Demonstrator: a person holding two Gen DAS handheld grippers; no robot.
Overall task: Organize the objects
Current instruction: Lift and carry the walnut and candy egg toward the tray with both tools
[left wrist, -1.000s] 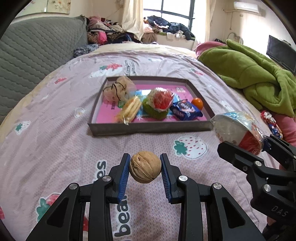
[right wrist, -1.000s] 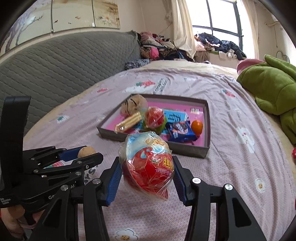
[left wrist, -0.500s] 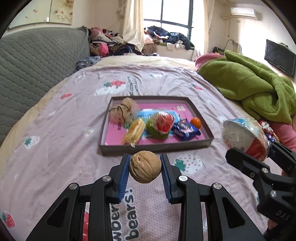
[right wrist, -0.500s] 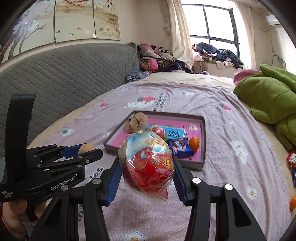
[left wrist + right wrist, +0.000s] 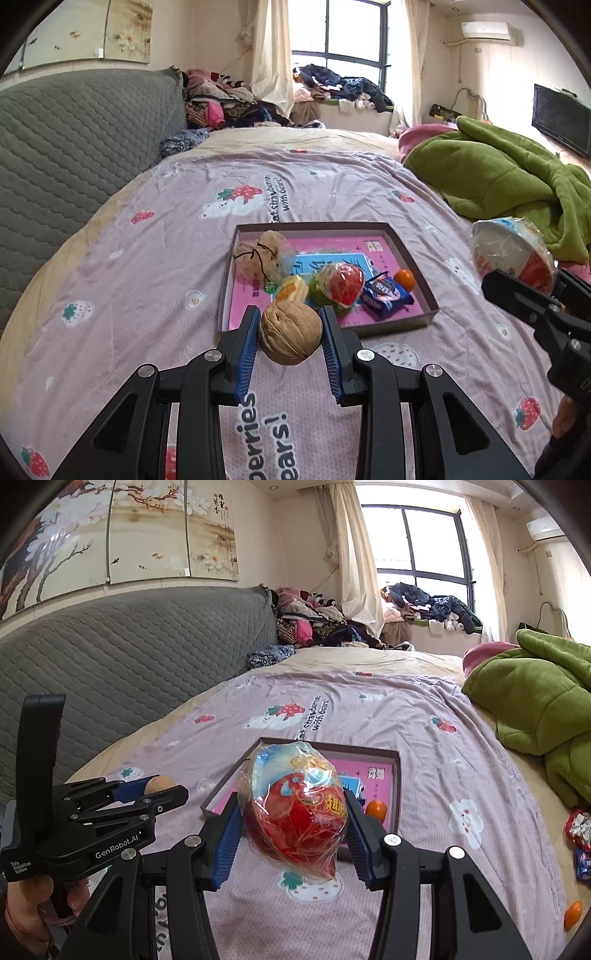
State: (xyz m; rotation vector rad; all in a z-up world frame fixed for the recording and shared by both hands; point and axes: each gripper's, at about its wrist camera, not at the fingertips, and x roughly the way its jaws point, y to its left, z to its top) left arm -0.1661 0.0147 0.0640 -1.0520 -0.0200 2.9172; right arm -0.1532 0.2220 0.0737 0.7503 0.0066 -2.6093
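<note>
Pink strawberry-print bedding [image 5: 155, 266] is covering the bed. Left gripper [image 5: 290, 334] is clamping a wrinkled tan walnut [image 5: 291, 331] above it; right gripper [image 5: 293, 825] is clamping a round, plastic-wrapped red snack [image 5: 295, 812]. Ahead, a shallow grey tray [image 5: 410, 254] with a pink floor is holding a tied bag [image 5: 258, 258], a small orange [image 5: 404, 278] and a blue cookie packet [image 5: 384, 295].

Tan walnut [image 5: 290, 331], red-and-blue wrapped snack [image 5: 295, 805], pink-lined grey tray [image 5: 406, 254], strawberry-print lilac sheet [image 5: 147, 280], green blanket [image 5: 509, 184].
</note>
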